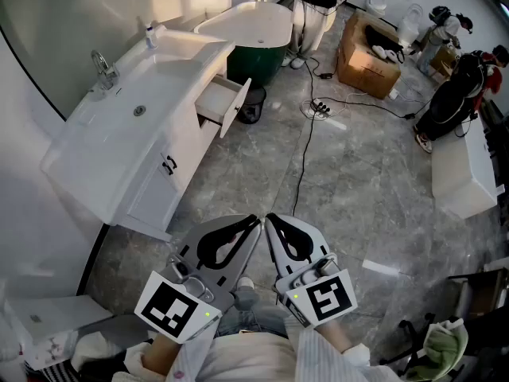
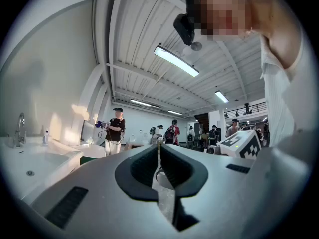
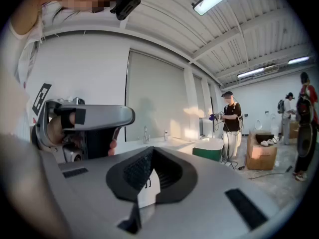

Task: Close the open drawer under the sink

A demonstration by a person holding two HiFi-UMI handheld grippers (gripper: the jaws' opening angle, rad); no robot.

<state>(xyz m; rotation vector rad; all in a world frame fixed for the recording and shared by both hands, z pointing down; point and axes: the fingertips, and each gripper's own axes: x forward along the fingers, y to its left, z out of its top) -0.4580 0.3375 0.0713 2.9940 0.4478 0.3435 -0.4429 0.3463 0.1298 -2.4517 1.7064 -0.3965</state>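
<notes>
Two grey hand-held grippers are seen at the bottom centre of the head view, each carrying one black-and-white marker cube. The left gripper (image 1: 254, 221) is clenched: in its own view (image 2: 159, 147) the two jaws are pressed together along a thin seam, with nothing held between them. The right gripper (image 1: 270, 220) is likewise clenched at the tips in its own view (image 3: 151, 151), and nothing is grasped. The two grippers are held just beside each other, tips almost meeting, above the grey stone-patterned floor (image 1: 358, 181).

One open white drawer (image 1: 227, 102) is found in the upper left-centre of the head view, pulled out from the long white vanity cabinet (image 1: 151, 189) and well apart from both grippers. One basin with one chrome tap (image 1: 103, 66) is set into the vanity top at the upper left. One black bin (image 1: 254, 106) stands just beside the drawer front. One white oval bathtub (image 1: 250, 22) is placed at the top centre, and one brown cardboard box (image 1: 366, 58) at the upper right. One black cable (image 1: 306, 146) is laid across the floor.
</notes>
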